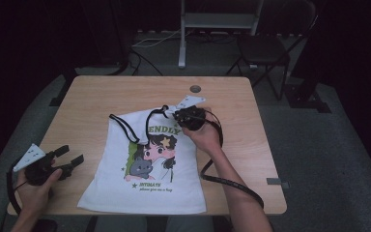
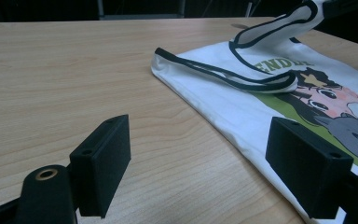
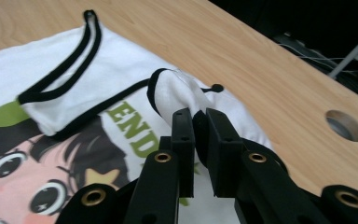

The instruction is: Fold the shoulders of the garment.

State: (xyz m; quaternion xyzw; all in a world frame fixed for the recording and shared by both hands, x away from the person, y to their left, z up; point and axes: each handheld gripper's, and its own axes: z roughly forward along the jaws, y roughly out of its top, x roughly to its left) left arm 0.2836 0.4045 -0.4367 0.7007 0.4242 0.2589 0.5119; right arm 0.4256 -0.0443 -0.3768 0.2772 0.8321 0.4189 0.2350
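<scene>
A white sleeveless top (image 1: 147,164) with black-edged straps and a cartoon print lies flat on the wooden table (image 1: 92,96). My right gripper (image 1: 178,115) is at the garment's upper right, shut on one strap. In the right gripper view its jaws pinch a fold of white strap (image 3: 177,91) and lift it slightly off the table. The other strap (image 1: 123,128) lies on the wood at the top's upper left. My left gripper (image 1: 71,154) is held at the table's front left, jaws wide open and nothing between them. It points toward the top's left edge (image 2: 200,100).
A round cable hole (image 1: 195,89) sits in the table near the far edge, just beyond the right gripper. The right gripper's black cable (image 1: 222,181) loops over the front right of the table. A chair (image 1: 265,48) and a metal stand (image 1: 217,21) are behind the table.
</scene>
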